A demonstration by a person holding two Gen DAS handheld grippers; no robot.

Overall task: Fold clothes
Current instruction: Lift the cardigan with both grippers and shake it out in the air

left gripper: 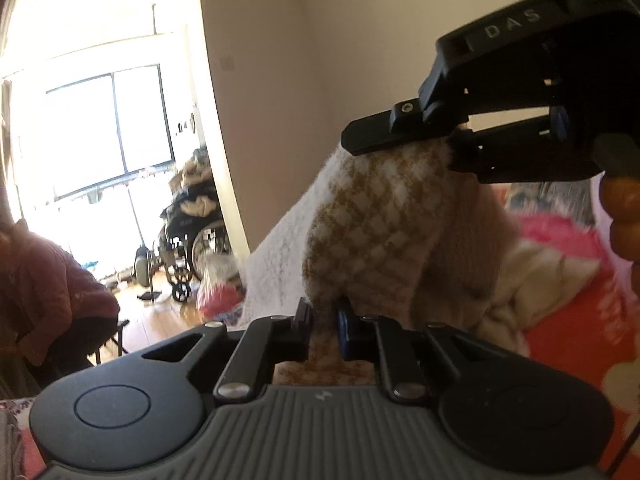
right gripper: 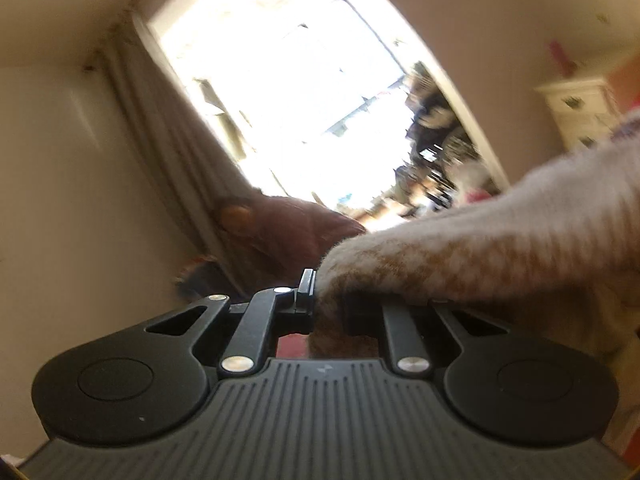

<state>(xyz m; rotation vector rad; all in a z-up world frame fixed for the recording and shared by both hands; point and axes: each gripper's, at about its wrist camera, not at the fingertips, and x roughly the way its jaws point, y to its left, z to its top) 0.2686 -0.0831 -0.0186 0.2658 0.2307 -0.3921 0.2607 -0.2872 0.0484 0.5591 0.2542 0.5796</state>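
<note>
A fuzzy garment point(left gripper: 372, 216) with a white and tan houndstooth pattern hangs in the air between both grippers. My left gripper point(left gripper: 324, 322) is shut on its lower edge. My right gripper point(left gripper: 448, 146) shows in the left wrist view at upper right, shut on the garment's upper edge. In the right wrist view my right gripper point(right gripper: 326, 300) pinches the same garment point(right gripper: 500, 240), which stretches away to the right. The rest of the garment is hidden behind the folds.
A red and pink bedspread point(left gripper: 568, 320) with a cream blanket point(left gripper: 532, 276) lies below right. A person in a dark red jacket point(left gripper: 44, 280) sits at left. A loaded wheelchair point(left gripper: 192, 232) stands by the bright window point(left gripper: 108, 128). A white dresser point(right gripper: 580, 112) stands far right.
</note>
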